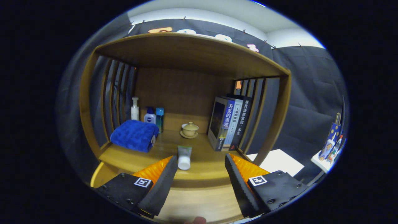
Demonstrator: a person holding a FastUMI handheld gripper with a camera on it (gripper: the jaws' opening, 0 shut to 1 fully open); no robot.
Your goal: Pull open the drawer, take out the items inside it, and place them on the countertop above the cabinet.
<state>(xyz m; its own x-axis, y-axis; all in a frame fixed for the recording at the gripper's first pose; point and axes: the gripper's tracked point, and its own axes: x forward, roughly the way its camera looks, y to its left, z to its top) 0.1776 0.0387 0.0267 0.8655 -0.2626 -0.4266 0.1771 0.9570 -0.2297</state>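
Observation:
My gripper [201,161] is open, its two fingers spread wide above the front of the wooden countertop [205,169]. A small white tube with a green end [184,157] lies on the countertop just ahead of the left finger [169,174], touching neither finger. Nothing is between the fingers. Below them a lighter wooden surface [199,202] runs toward me; I cannot tell if it is the drawer.
Under the cabinet's wooden top shelf [186,53] a folded blue towel [135,135] lies at the left with three bottles [148,115] behind it. A lidded tea cup on a saucer [189,129] stands at the middle back. Books [230,123] stand at the right.

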